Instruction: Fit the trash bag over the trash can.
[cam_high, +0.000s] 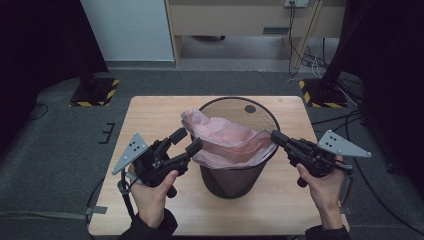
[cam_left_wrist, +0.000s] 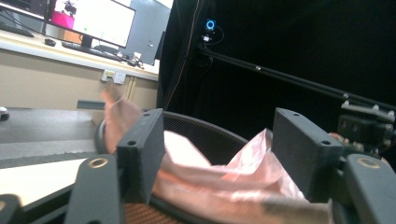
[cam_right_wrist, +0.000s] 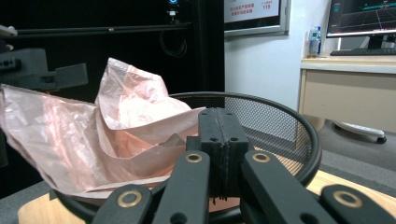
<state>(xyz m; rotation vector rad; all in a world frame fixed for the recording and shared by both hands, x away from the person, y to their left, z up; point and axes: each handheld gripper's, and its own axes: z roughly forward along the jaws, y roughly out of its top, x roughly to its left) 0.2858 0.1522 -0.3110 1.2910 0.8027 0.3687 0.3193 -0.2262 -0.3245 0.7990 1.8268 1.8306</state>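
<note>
Pink bag (cam_high: 227, 140) edge lies between the left gripper (cam_high: 186, 142)'s apart jaws (right gripper (cam_high: 276, 136)'s clamp it)

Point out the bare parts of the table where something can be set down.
Bare wood lies along the table behind the left tool, and along the near edge between the two forearms, in front of the mesh bin. The middle is crowded: the bin, the pink bag and the right tool at its rim.
</note>
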